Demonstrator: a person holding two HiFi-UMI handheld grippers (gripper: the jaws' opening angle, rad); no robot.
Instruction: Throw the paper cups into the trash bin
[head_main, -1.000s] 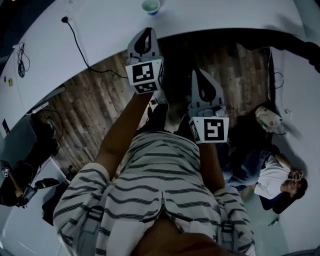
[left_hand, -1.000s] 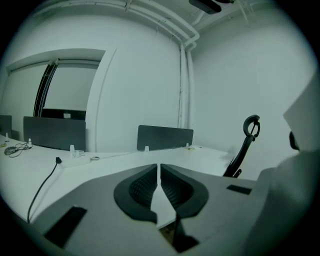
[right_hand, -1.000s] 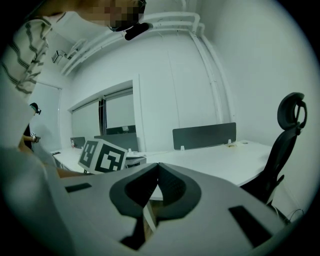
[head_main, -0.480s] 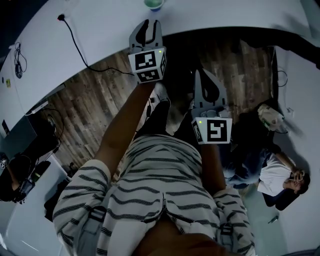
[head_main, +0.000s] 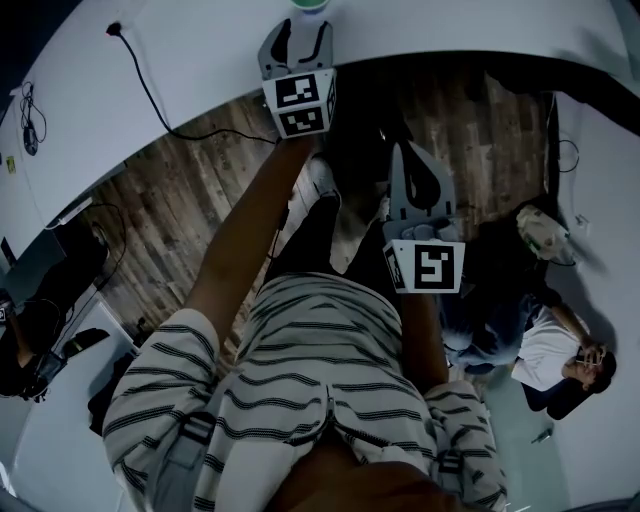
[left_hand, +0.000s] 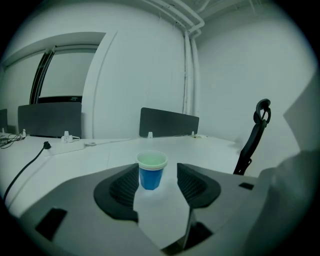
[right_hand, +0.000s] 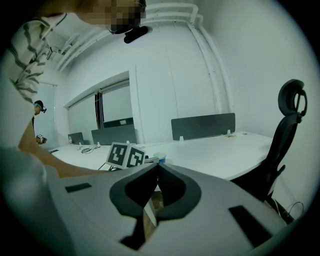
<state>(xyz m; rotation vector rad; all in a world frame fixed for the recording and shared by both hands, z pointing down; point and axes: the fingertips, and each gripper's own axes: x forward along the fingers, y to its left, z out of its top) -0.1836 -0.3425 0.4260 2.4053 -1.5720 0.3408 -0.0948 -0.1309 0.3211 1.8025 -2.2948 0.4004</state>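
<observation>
Left arm stretches forward over the white desk (head_main: 200, 60); the left gripper (head_main: 298, 35) is level, jaws opening, with the blue paper cup (left_hand: 151, 170) upright just beyond their tips, untouched; the right gripper (head_main: 416, 170) hangs lower near the torso, jaws together, empty.

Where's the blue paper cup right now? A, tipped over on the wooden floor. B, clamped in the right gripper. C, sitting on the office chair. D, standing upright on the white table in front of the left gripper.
D: the blue paper cup stands upright on the white table, just ahead of the left gripper, whose jaws are opening with neither pad touching it.
</observation>
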